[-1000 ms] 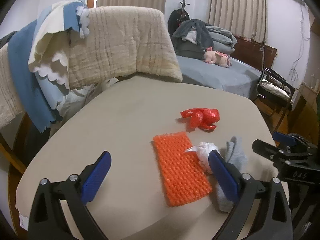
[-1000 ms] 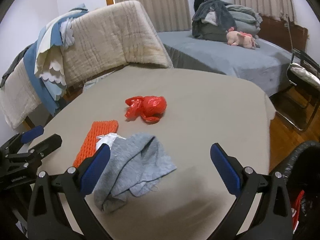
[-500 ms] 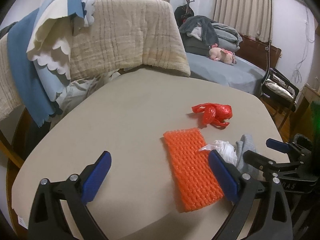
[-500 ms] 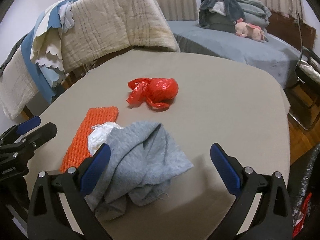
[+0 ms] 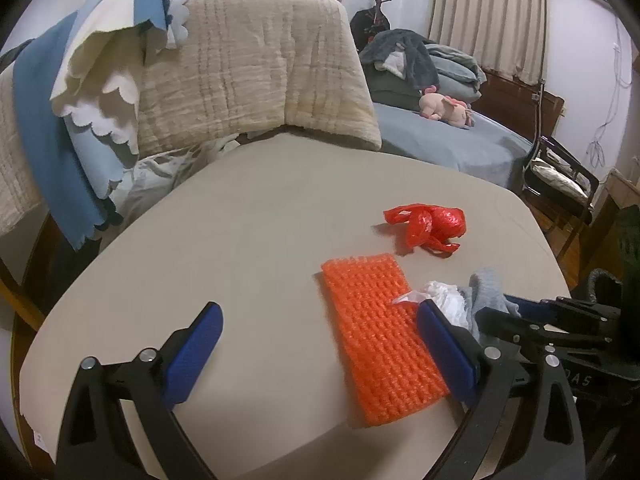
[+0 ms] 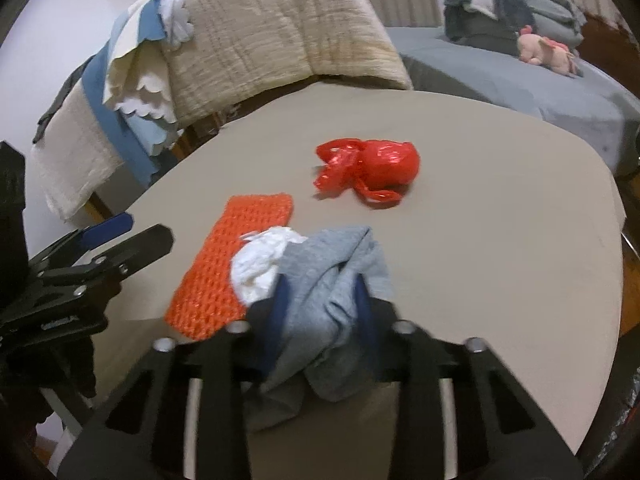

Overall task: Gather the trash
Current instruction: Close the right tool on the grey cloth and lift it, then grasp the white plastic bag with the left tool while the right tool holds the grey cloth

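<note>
Left wrist view: the left gripper (image 5: 320, 344) has its blue-padded fingers (image 5: 194, 354) spread wide with nothing held, low over the beige round table (image 5: 256, 216). The flat orange mesh foam sleeve (image 5: 380, 332) lies between them, nearer the right finger. Only this view shows the right gripper's black frame from the side, at the far right edge of the table.

Right wrist view: only here is the grasp itself visible. The right gripper (image 6: 320, 300) has its fingers drawn close together on a bunched fold of the crumpled grey cloth (image 6: 332, 276), which sits on the table at the near edge. The crumpled white tissue wad (image 6: 260, 260) touches the cloth's left side and overlaps the orange sleeve. The knotted red plastic bag (image 6: 372, 168) lies apart, farther toward the middle of the table. What is inside it cannot be told. A dark shape at the lower right edge is too cut off to identify.
</note>
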